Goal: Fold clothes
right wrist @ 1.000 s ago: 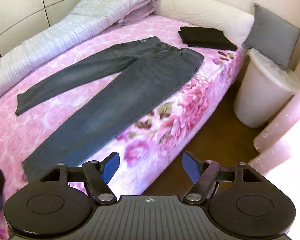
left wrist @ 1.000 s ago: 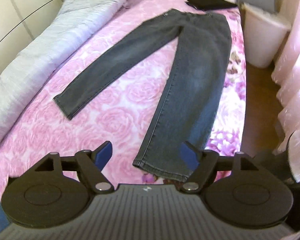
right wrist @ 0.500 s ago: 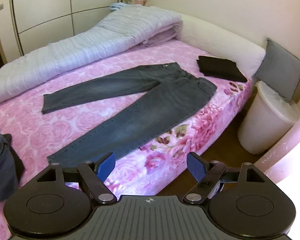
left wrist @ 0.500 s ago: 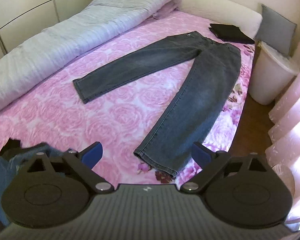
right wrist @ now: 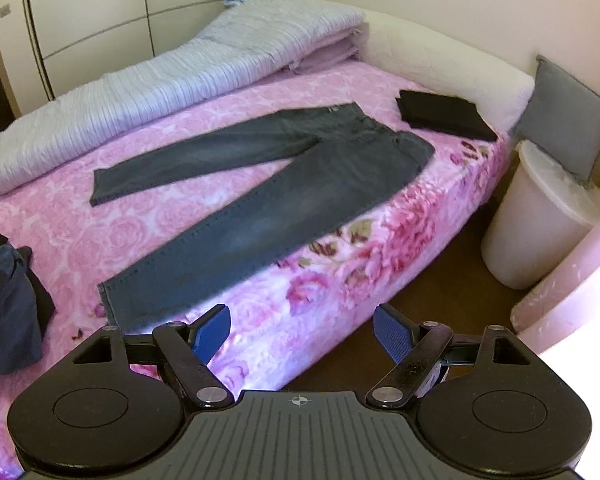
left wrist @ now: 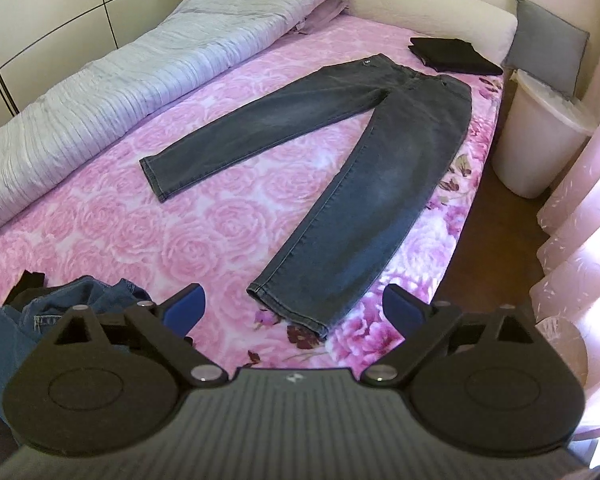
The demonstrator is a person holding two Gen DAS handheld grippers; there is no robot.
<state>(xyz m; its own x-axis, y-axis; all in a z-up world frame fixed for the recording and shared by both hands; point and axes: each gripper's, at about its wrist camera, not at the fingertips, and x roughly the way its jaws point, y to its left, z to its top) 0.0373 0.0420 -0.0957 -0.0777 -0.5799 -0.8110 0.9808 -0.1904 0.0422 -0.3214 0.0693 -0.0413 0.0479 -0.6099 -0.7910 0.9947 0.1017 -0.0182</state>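
Dark jeans lie flat, legs spread, at twelve o'clock beyond both grippers' empty, parted fingers.

l tongs wide open, empty, held level. r tongs same: open, empty.

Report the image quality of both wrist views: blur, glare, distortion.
Left wrist view: sharp on the grey jeans; strong fisheye bend along the wardrobe lines; the pink curtain is bright at right. Right wrist view: the jeans are smeared by motion blur; the lower right corner is blown out white; the white bin looks soft.
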